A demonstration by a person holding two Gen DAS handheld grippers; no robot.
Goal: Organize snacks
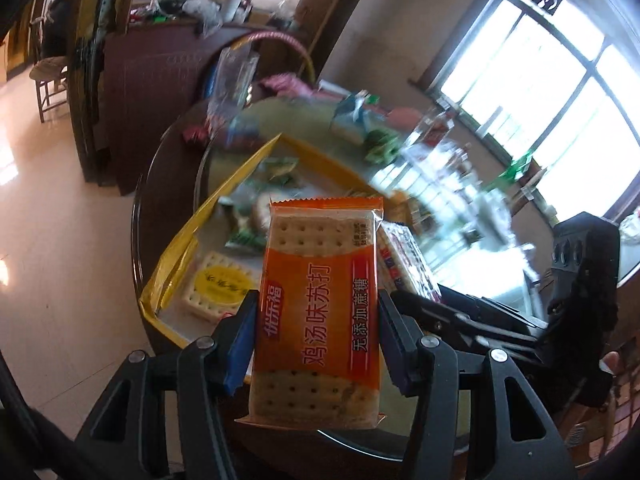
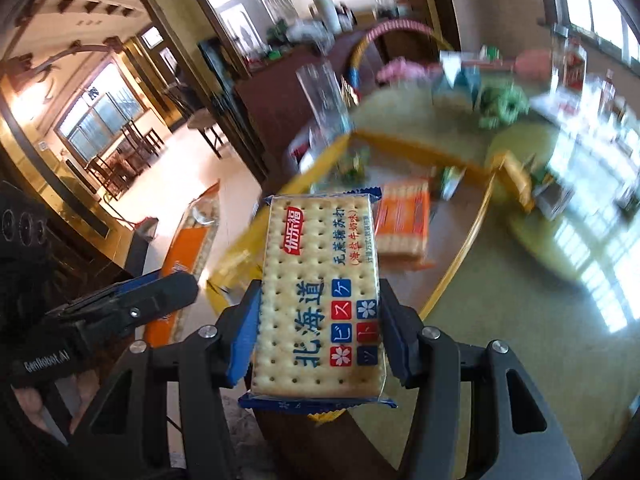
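Note:
My left gripper (image 1: 316, 332) is shut on an orange cracker pack (image 1: 320, 312) and holds it upright above the yellow tray (image 1: 236, 184). The tray holds a yellow-labelled cracker pack (image 1: 218, 286) and green snack packets (image 1: 244, 236). My right gripper (image 2: 318, 328) is shut on a blue-and-white cracker pack (image 2: 320, 300), held above the yellow tray's rim (image 2: 460, 264). Another orange cracker pack (image 2: 402, 220) lies in the tray. The left gripper and its orange pack (image 2: 192, 240) show at the left of the right wrist view. The right gripper's body (image 1: 576, 280) shows at the right of the left wrist view.
The round glass-topped table (image 1: 168, 168) carries more snacks at its far side, green packets (image 1: 380, 144) and a blue-white bag (image 1: 352, 116). A basket with a pink handle (image 1: 280, 40) stands behind. A dark cabinet (image 1: 160, 80) and a bright window (image 1: 540, 92) surround the table.

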